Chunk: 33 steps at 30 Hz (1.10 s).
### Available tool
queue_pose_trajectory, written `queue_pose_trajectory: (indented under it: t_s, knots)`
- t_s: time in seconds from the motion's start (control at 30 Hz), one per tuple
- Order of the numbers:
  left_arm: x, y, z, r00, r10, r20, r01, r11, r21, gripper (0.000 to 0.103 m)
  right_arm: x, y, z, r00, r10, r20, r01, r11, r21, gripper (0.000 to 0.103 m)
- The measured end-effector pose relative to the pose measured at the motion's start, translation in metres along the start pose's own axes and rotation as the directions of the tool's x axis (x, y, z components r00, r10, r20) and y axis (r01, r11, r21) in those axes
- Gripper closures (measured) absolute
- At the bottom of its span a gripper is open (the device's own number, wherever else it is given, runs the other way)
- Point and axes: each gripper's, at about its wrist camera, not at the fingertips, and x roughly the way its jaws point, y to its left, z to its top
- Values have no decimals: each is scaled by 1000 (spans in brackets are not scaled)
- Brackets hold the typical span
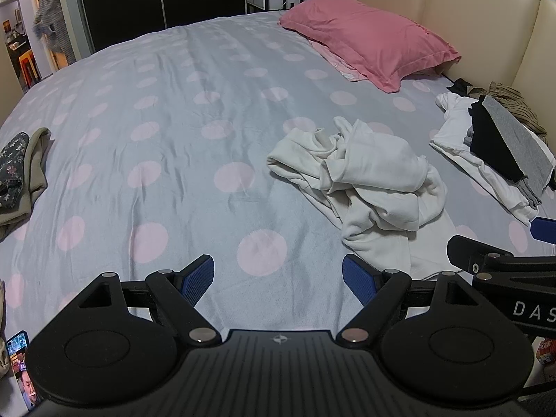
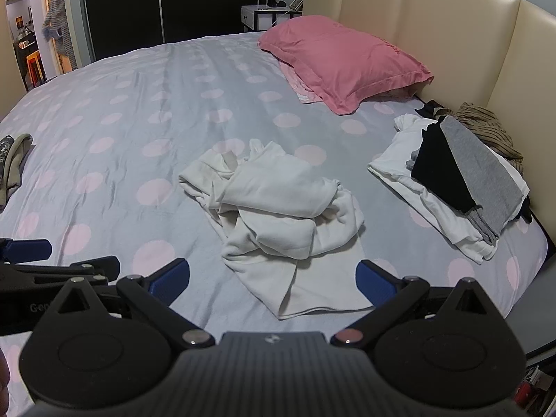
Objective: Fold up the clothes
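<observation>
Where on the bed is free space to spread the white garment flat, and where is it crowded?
The widest bare stretch of the dotted bedsheet lies between the crumpled white garment and the floral and olive clothes at the far left edge. The headboard side is crowded: the folded stack, the brown striped garment and the pink pillow.

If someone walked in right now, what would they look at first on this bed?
Probably the crumpled white garment lying in a heap in the middle of the spotted bedspread, just ahead of the open right gripper. Next, the big pink pillow against the cream headboard. Then the folded stack of white, black and grey clothes to the right of the heap.
</observation>
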Motion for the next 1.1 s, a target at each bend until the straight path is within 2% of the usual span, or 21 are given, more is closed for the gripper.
queue_pose_trajectory:
  t_s: [1.1]
  knots:
    - [1, 0, -4, 1000, -5, -3, 5, 1000, 9, 22, 0, 0, 1, 1000, 4, -4, -4, 1000, 2, 1]
